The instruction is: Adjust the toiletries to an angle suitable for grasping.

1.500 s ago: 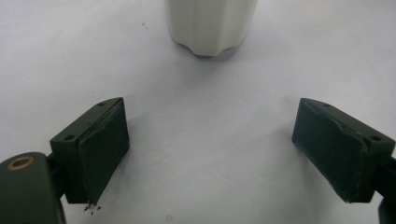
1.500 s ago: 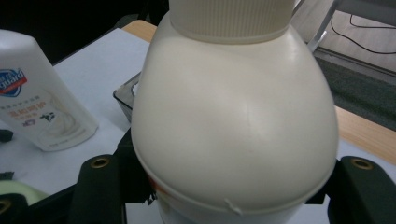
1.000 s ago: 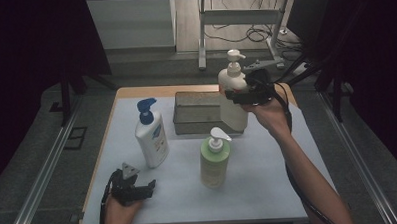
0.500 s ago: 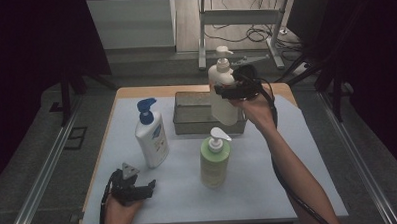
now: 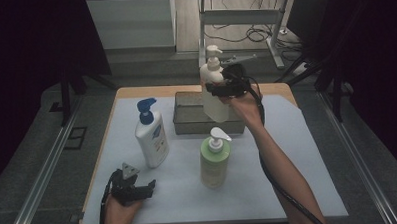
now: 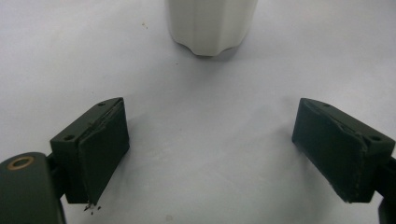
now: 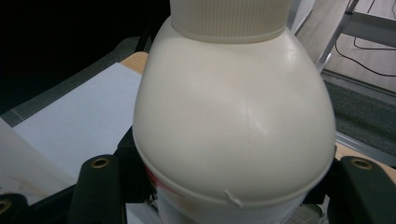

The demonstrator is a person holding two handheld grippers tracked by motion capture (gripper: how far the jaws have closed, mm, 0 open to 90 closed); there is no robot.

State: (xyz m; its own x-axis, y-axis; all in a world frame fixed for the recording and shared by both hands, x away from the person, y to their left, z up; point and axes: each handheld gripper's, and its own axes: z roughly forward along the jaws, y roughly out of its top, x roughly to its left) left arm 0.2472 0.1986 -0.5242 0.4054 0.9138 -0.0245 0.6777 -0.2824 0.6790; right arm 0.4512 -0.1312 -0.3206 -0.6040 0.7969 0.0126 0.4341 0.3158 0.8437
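Note:
My right gripper (image 5: 217,88) is shut on a cream pump bottle (image 5: 214,104) and holds it upright in the air over the right part of a grey bin (image 5: 187,123). In the right gripper view the bottle's shoulder (image 7: 233,116) sits between the two black jaws of that gripper (image 7: 229,198). My left gripper (image 5: 139,185) rests on the white mat at the front left, open, with nothing between its jaws. In the left gripper view the gripper (image 6: 210,140) faces the base of a white bottle (image 6: 212,23), which stands a little ahead.
A white bottle with a blue pump (image 5: 151,138) stands left of the bin. A green bottle with a white pump (image 5: 214,161) stands in front of the bin, mid-table. The white mat (image 5: 298,153) covers the wooden table. A metal rail (image 5: 43,172) runs along the left.
The right gripper has carried the cream bottle leftward, from beside the bin's right end to over the bin. The left gripper has stayed where it was.

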